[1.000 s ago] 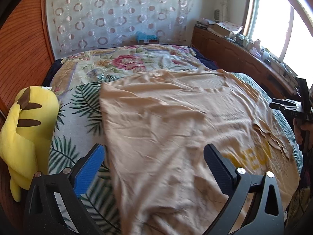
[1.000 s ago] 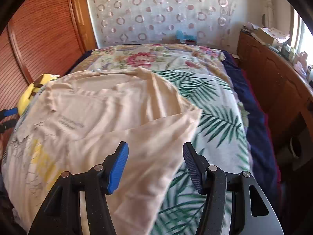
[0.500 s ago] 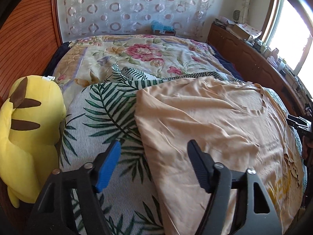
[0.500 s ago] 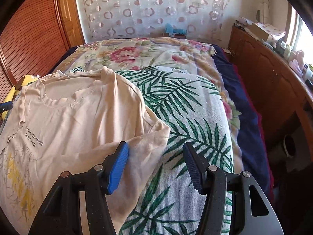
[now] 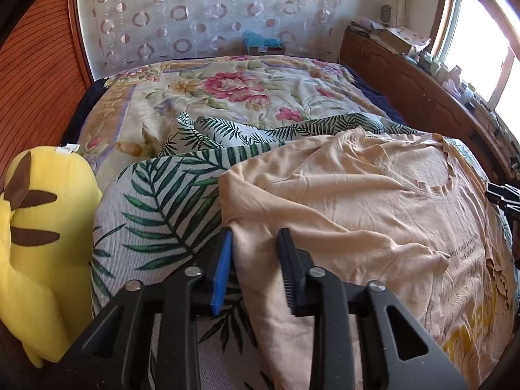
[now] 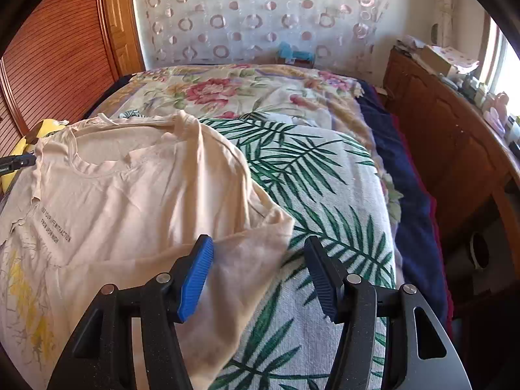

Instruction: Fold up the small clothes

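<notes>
Found the T-shirt (image 5: pixel 357 201) spread print-up across the palm-leaf blanket (image 5: pixel 156 201) on the bed, neckline toward the far end, with 1 sleeve reaching out on each side. Judged that layout as a flat start for folding, so that both sleeves could be lifted inward together.

Placed the left gripper (image 5: pixel 255 237) over the outer edge of the left sleeve (image 5: pixel 247 195), tilted steeply down into the bedding. Noted its 2 jaws narrow and closing, cloth lying between them, with no clear pinch to be seen yet. Read the steep angle as a way to dig under the hem and catch both layers.

Set the right gripper (image 6: pixel 258 243) at the opposite sleeve (image 6: pixel 253 227), jaws about half apart and closing. Saw the sleeve corner partly between them, nearer the blue pad, and bare blanket under the black one.

Left the yellow plush toy (image 5: pixel 42 227) at the bed's left edge, well clear of the shirt.

Judged the fold as not yet begun, only the grasps being taken.
</notes>
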`<state>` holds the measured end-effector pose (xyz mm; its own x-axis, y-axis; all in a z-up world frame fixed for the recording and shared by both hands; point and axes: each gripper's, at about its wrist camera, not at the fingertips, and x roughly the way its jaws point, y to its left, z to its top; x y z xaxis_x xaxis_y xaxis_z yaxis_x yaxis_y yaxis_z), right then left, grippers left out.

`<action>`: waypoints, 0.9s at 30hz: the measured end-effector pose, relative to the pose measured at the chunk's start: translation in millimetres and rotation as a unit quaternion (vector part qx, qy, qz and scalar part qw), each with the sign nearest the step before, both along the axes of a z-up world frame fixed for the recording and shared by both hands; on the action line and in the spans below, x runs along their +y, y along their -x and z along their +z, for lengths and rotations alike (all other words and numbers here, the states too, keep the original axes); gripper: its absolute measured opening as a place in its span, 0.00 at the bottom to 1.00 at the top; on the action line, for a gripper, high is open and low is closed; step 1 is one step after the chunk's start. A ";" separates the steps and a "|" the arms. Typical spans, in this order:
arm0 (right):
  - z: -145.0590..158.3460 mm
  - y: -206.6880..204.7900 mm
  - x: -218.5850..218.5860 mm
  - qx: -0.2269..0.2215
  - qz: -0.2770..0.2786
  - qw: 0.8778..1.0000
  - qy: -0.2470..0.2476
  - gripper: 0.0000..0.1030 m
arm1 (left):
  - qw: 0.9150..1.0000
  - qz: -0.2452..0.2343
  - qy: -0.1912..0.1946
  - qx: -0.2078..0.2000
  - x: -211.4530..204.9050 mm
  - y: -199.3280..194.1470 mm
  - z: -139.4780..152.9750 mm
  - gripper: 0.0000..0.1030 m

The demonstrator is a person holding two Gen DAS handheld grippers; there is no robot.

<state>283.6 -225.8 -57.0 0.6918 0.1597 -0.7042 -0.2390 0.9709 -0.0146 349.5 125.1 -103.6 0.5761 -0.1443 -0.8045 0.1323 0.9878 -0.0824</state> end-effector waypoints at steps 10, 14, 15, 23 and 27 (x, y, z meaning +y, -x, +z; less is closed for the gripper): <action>22.9 21.8 11.0 -0.032 0.057 0.998 -0.006 0.05 | 0.998 -0.032 0.029 -0.043 -15.6 43.6 41.4 0.05; 43.8 55.7 11.5 -0.060 0.066 0.996 -0.010 0.05 | 0.995 -0.044 0.038 -0.080 -22.8 84.8 69.5 0.05; 50.0 65.5 11.9 -0.068 0.069 0.995 -0.010 0.05 | 0.994 -0.048 0.040 -0.090 -23.6 97.9 76.3 0.05; 76.0 149.8 5.1 -0.115 0.087 0.989 -0.016 0.05 | 0.988 -0.070 0.024 -0.133 -24.0 190.8 107.0 0.05; 78.1 184.0 4.7 -0.130 0.093 0.987 -0.015 0.05 | 0.986 -0.072 0.019 -0.148 -21.9 228.9 114.6 0.05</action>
<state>99.7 -221.0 21.1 0.8056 0.3181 -0.4999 -0.4044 0.9118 -0.0716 120.6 103.2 11.0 0.7559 -0.2681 -0.5972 0.2944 0.9541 -0.0558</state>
